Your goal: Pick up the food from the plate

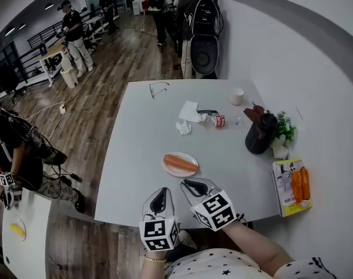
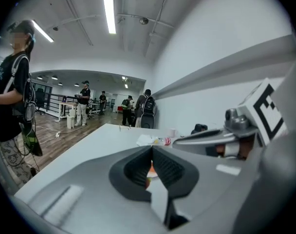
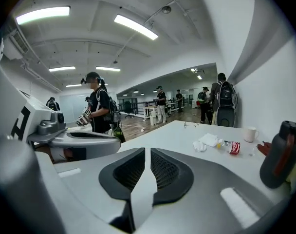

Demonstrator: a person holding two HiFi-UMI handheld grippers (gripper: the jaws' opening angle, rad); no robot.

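Food (image 1: 180, 163) — an orange strip, carrot or sausage, can't tell — lies on the small plate (image 1: 167, 170) by the near edge of the counter (image 1: 147, 127), untouched. Both grippers hover on the near side of the plate with tips aimed at it, likely lining up the grab. Left gripper (image 1: 161, 194) jaws closed, empty. Right gripper (image 1: 191, 185) jaws a sliver apart, nothing between — sits nearest the plate, so probably the taker. Bottle (image 1: 216, 120), tissue (image 1: 188, 111), cup (image 1: 237, 96) far side, out of the way.
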